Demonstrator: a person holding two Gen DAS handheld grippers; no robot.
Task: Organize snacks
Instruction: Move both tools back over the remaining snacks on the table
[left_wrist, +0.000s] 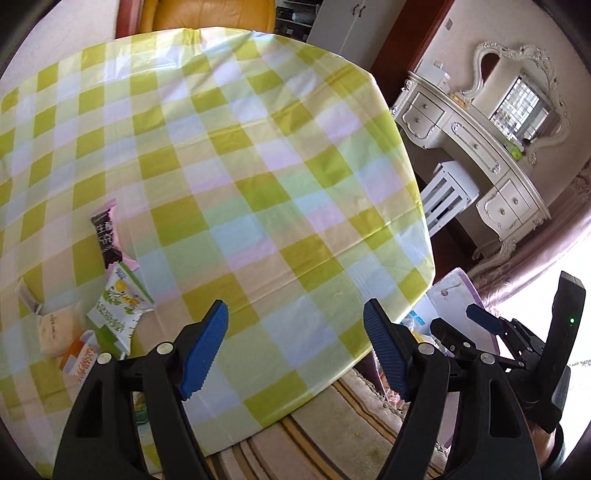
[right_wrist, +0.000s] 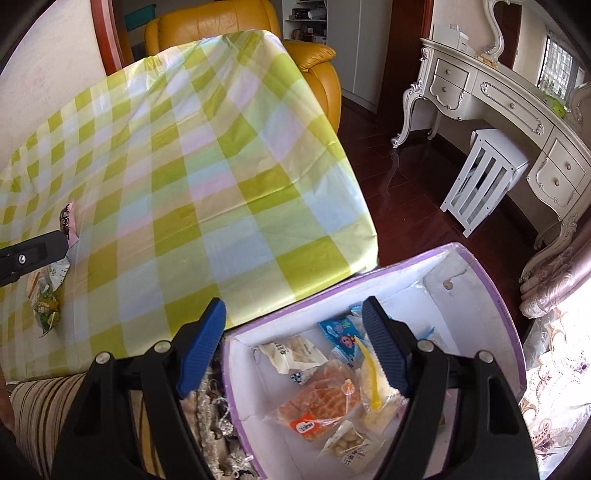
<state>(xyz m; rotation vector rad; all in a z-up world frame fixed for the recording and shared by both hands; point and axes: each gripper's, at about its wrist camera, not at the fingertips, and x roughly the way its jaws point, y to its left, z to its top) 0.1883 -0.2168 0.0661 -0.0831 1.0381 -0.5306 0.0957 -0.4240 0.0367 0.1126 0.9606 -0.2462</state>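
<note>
The left gripper (left_wrist: 295, 347) stands wide and empty over the table (left_wrist: 258, 166), with the remaining snacks (left_wrist: 110, 306) at its near left. The right gripper (right_wrist: 293, 347), also wide and empty, hangs above the box (right_wrist: 480, 295), where packets (right_wrist: 321, 402) already lie, probably just dropped.

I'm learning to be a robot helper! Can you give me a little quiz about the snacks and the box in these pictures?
1. True or false: the purple box already has snacks inside.
2. Where does the dark snack packet lie? A) on the checked tablecloth B) in the box C) on the floor
3. Fill in: the right gripper holds ____ between its jaws.

Key: 1 true. 2 A. 3 nothing.
</note>
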